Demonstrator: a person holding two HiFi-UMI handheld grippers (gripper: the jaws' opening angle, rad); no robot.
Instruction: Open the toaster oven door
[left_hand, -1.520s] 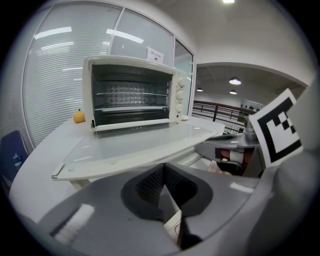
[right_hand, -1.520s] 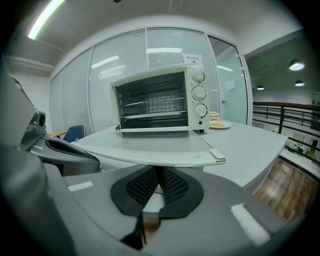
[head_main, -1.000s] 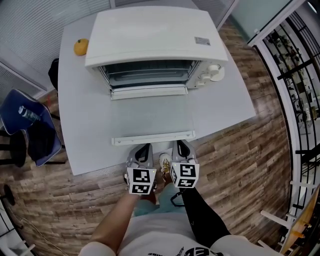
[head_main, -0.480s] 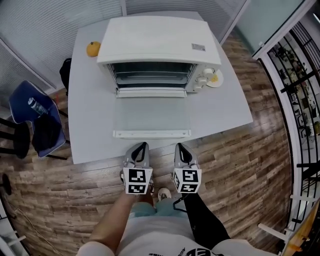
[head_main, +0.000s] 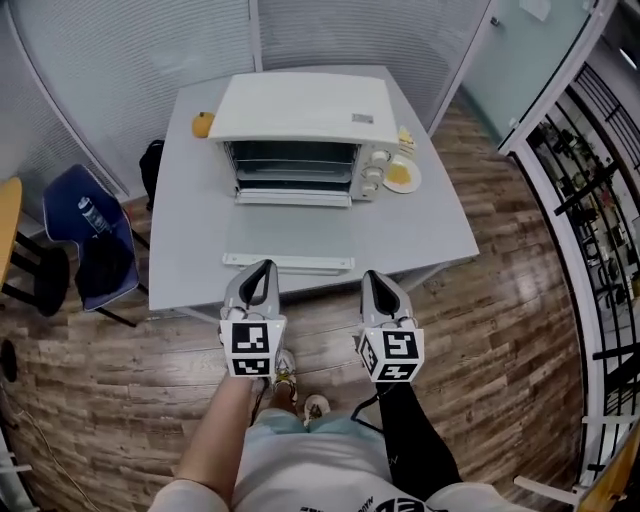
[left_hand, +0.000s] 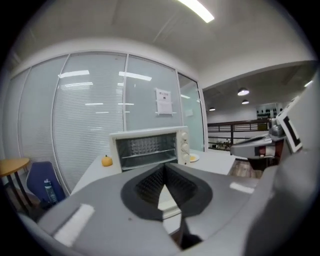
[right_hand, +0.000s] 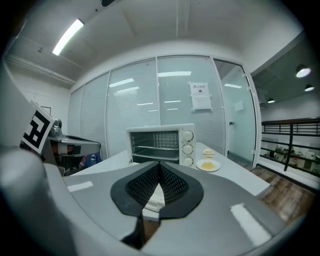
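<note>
Left gripper, jaws together and empty, hangs off the table's front edge. The oven sits at the back edge, its door already down flat. Right gripper is likewise closed and empty. Best keep both clear of the door.

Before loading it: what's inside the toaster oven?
Through the open door, the toaster oven shows a wire rack, apparently bare. Below the rack is too dim to judge.

Bright overhead strip lighting; sharp pictures, fisheye-warped at edges.
</note>
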